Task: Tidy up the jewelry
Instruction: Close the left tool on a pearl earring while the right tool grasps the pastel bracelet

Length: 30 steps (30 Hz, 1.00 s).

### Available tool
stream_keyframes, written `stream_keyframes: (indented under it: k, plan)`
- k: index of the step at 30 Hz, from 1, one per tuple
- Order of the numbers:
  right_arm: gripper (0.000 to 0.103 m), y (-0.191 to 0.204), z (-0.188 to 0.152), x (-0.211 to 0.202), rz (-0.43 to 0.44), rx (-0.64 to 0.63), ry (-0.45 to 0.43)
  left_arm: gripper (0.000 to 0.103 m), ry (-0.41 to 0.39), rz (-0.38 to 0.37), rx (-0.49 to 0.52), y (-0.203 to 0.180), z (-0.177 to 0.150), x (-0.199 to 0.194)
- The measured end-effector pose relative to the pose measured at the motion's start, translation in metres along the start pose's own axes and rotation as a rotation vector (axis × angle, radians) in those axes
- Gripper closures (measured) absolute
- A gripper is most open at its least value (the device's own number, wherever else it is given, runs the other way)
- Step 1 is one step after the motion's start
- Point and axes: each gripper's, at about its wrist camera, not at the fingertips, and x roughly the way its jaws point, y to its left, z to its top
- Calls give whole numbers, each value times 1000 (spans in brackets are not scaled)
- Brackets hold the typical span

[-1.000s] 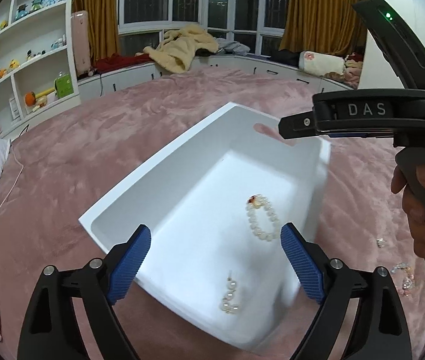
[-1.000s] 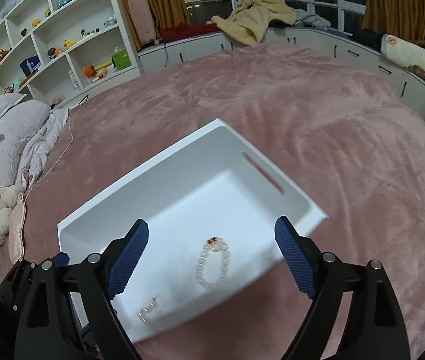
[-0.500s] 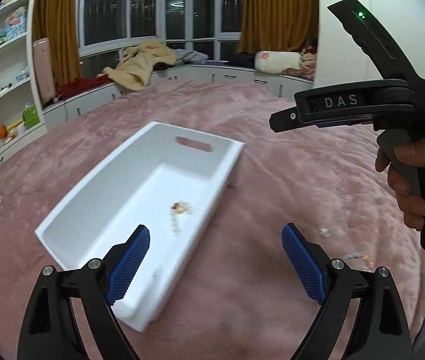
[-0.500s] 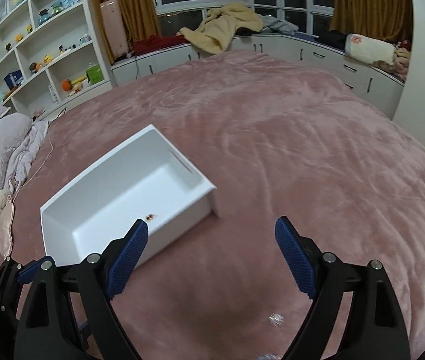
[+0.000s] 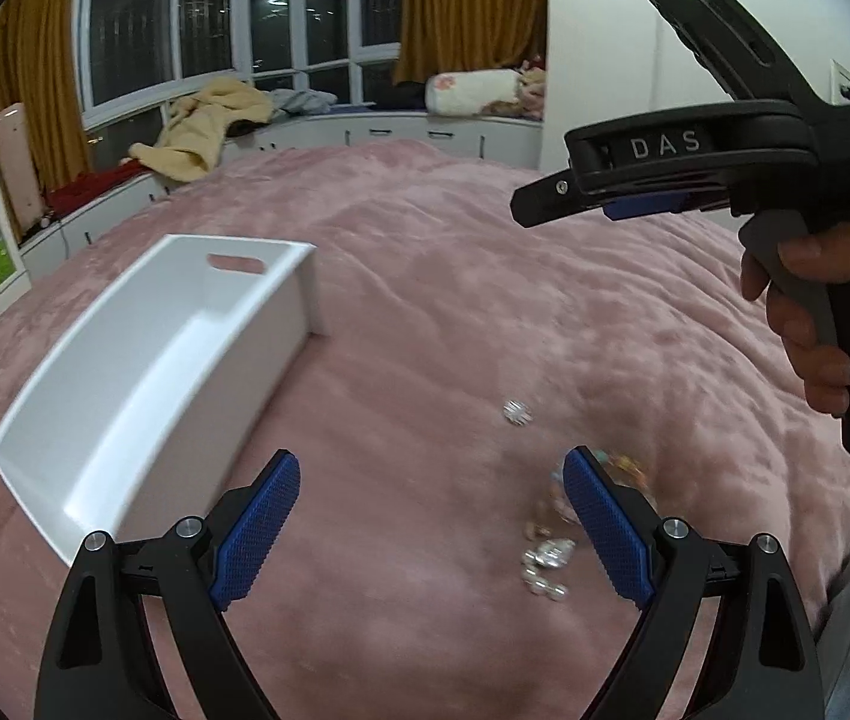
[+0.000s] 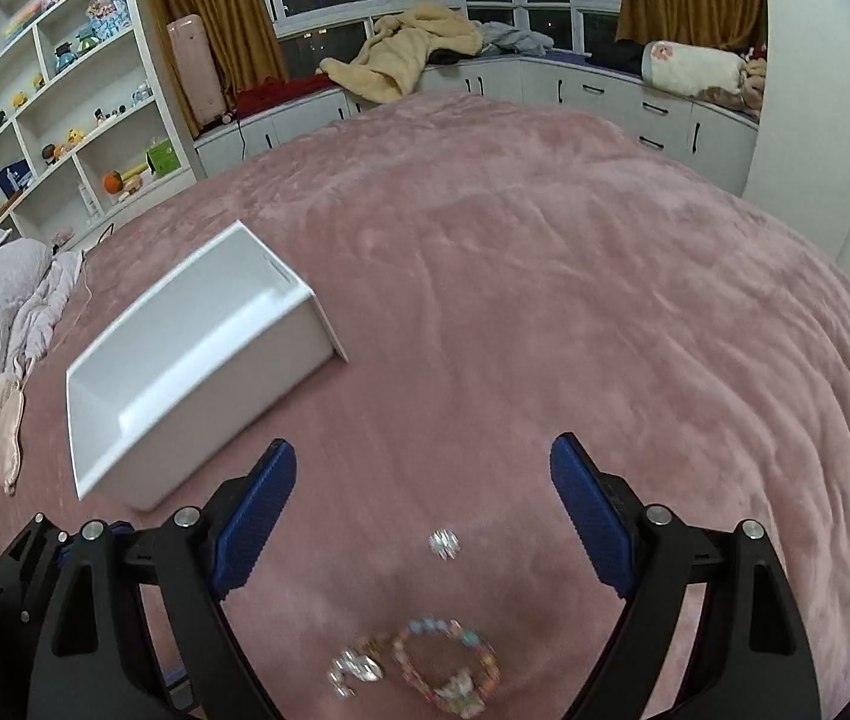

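Below the wide-open, empty right hand-held gripper lies a beaded bracelet.

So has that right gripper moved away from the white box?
Yes. The right gripper has pulled back from the white box, now over loose jewelry on the pink bedspread.

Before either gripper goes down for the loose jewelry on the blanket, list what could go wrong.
1. The small silver piece lies on the plush pink blanket; the fingers may press it into the pile and miss it.
2. The colorful bead bracelet and silver cluster lie close together, so one pinch may catch both.
3. The white tray sits on soft bedding and could tip if nudged.
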Motion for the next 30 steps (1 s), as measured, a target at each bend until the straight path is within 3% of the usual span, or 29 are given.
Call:
stream_keyframes:
  k: [9,21,30]
  plan:
    - [17,-27,-47,-2,13,-3,62,12,85,-54,22,-35,-34,31]
    - [18,-41,-96,7,58,-20,146,12,126,-65,11,-51,-67,59]
    - [33,-41,-116,36,41,-56,253,15,171,-16,-20,-58,-73,82]
